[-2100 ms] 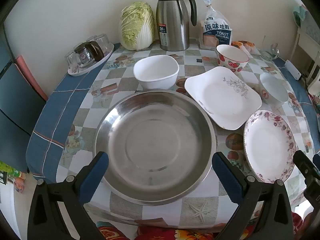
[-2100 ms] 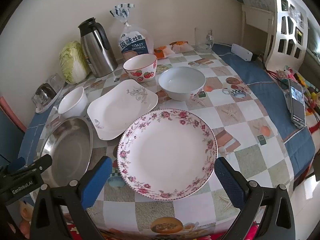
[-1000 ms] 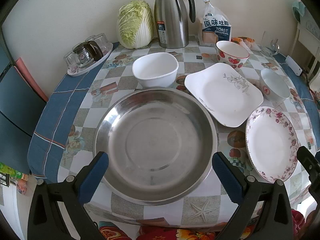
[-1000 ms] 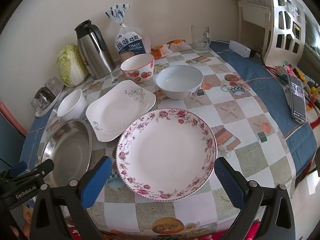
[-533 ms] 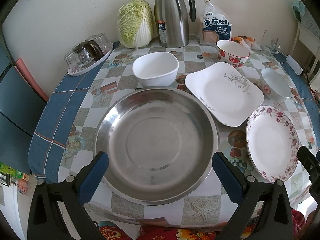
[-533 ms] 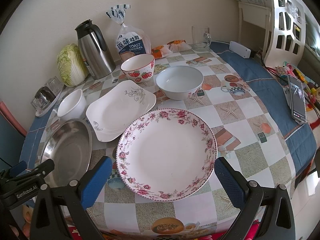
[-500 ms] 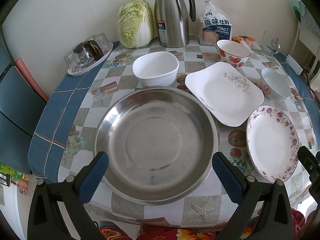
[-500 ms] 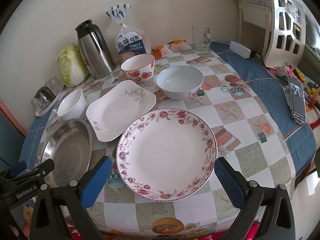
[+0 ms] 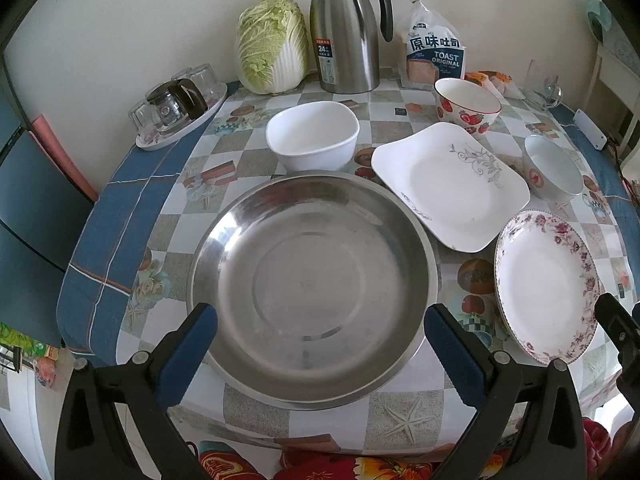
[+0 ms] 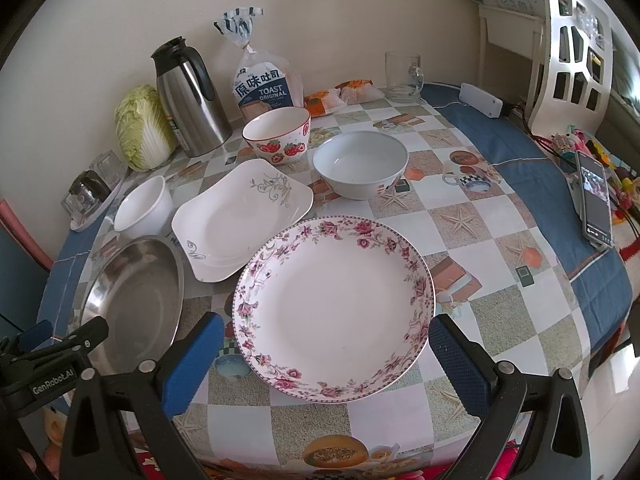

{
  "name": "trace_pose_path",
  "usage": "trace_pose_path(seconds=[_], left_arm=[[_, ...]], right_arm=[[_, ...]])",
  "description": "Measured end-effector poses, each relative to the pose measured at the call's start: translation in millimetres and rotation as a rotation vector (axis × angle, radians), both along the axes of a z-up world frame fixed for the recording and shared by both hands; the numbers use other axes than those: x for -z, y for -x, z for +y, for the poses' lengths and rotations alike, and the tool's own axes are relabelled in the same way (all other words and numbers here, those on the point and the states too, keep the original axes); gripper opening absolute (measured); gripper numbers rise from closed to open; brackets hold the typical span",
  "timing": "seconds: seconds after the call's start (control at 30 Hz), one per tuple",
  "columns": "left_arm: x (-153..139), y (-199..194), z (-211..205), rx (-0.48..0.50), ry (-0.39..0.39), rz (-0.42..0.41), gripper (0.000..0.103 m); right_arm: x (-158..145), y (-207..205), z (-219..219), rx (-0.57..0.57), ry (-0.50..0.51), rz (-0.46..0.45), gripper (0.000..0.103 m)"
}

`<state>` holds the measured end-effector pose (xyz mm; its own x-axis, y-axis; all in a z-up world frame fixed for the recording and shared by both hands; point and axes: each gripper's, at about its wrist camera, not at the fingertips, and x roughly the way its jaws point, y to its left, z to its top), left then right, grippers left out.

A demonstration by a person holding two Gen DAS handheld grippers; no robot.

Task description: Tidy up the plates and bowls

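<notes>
A large steel pan (image 9: 312, 284) lies in front of my open, empty left gripper (image 9: 320, 354), whose fingers flank its near rim. A round flowered plate (image 10: 334, 312) lies in front of my open, empty right gripper (image 10: 326, 364); it also shows in the left wrist view (image 9: 546, 284). Between them lies a square white plate (image 9: 450, 184) (image 10: 240, 216). Behind stand a white bowl (image 9: 312, 136) (image 10: 142, 206), a strawberry bowl (image 9: 466, 106) (image 10: 278, 134) and a pale blue bowl (image 10: 360, 164) (image 9: 552, 172).
A steel thermos (image 9: 344, 28), a cabbage (image 9: 274, 56) and a bread bag (image 9: 434, 54) stand along the wall. A tray of glasses (image 9: 178, 106) sits at the far left. A glass mug (image 10: 400, 76), a white box (image 10: 480, 105) and a phone (image 10: 596, 200) are at the right.
Both grippers have drifted slightly, so the views shifted a little. Nothing on the table has moved and both grippers stay open.
</notes>
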<state>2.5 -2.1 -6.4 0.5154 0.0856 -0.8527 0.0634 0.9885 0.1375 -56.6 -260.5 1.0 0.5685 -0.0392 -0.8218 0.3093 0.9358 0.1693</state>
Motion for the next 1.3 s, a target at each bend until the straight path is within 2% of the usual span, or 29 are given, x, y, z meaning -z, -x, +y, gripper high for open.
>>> trace_pose_path(seconds=[0.27, 0.63, 0.73, 0.9, 1.03, 1.3], left_arm=[[0, 0, 1, -0.005, 0.012, 0.001, 0.103], [5, -16, 45, -0.115, 0.149, 0.033, 0.103], [7, -20, 62, -0.154, 0.183, 0.034, 0.103], [10, -25, 92, -0.225, 0.238, 0.027, 0.103], [14, -27, 113, -0.263, 0.283, 0.015, 0.103], [18, -26, 148, -0.314, 0.333, -0.087, 0.103]], right_arm=[[1, -1, 2, -0.003, 0.008, 0.009, 0.103], [-7, -16, 15, -0.04, 0.071, -0.003, 0.103], [-7, -28, 21, -0.066, 0.013, 0.002, 0.103], [-6, -50, 38, -0.098, -0.007, 0.015, 0.103], [-4, -67, 54, -0.138, -0.073, 0.02, 0.103], [0, -95, 82, -0.187, -0.141, -0.004, 0.103]])
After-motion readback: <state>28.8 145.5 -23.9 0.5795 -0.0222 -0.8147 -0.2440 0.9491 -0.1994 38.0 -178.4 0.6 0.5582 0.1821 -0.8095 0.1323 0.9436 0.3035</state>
